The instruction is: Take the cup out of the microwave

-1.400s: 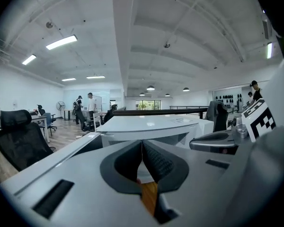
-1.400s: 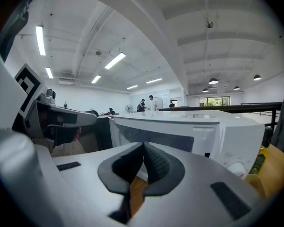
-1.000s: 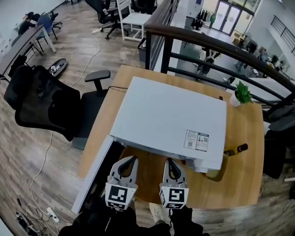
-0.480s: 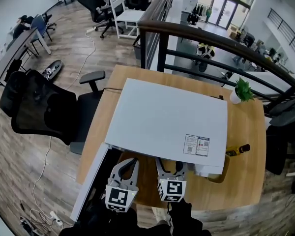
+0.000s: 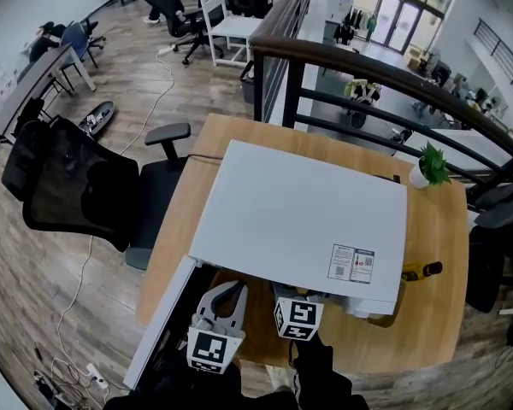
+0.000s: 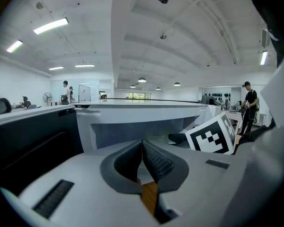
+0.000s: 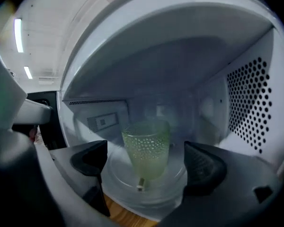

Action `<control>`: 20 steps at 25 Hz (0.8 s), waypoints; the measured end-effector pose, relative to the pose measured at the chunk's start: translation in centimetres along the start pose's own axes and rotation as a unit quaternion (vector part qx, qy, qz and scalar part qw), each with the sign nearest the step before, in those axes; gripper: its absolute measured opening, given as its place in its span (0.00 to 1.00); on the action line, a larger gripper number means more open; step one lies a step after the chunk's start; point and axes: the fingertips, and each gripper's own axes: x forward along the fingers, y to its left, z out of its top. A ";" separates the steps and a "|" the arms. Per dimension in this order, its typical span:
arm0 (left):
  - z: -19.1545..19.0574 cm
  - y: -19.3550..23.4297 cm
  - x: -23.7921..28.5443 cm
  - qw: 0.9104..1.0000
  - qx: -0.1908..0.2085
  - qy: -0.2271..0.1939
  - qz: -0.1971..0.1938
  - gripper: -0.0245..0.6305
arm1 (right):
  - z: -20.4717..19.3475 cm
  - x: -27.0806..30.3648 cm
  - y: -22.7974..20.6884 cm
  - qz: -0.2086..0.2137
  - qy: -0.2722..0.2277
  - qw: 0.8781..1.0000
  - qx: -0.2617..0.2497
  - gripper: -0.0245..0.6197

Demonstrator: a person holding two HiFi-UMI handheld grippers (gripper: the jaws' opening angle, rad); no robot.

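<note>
A white microwave stands on the wooden table, its door swung open to the left. In the right gripper view a pale green dimpled glass cup stands upright on the round glass turntable inside the cavity. My right gripper is at the cavity mouth, its jaws opening wide. The cup stands ahead of the gap between the fingers, untouched. In the head view the right gripper has its tips hidden under the microwave's front edge. My left gripper is shut with nothing in it, in front of the open cavity.
A small potted plant sits at the table's far right corner, and a dark bottle lies right of the microwave. A black office chair stands left of the table. A dark railing runs behind it.
My right gripper has moved forward until its tips went under the microwave's front edge. My left gripper has hardly shifted.
</note>
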 end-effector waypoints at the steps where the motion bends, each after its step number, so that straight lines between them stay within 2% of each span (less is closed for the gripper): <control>1: 0.0 0.1 0.0 1.000 0.000 -0.006 0.001 0.08 | 0.0 0.4 -0.1 -0.004 -0.001 1.000 0.001 0.83; 7: -0.5 0.5 -0.3 1.000 -0.001 0.020 0.002 0.08 | 0.2 1.8 -0.3 -0.019 -0.007 1.000 0.000 0.83; 11: -0.6 0.6 -0.1 1.000 -0.003 0.019 0.003 0.08 | 0.1 2.1 -0.6 -0.026 -0.007 1.000 0.001 0.77; 16: -0.7 0.5 -0.1 1.000 -0.002 0.022 0.003 0.08 | -0.2 2.0 -0.9 -0.035 -0.004 0.999 -0.018 0.60; 20: -0.6 0.6 0.0 1.000 -0.002 0.022 0.002 0.08 | -0.2 2.1 -0.8 -0.036 -0.005 0.999 -0.016 0.59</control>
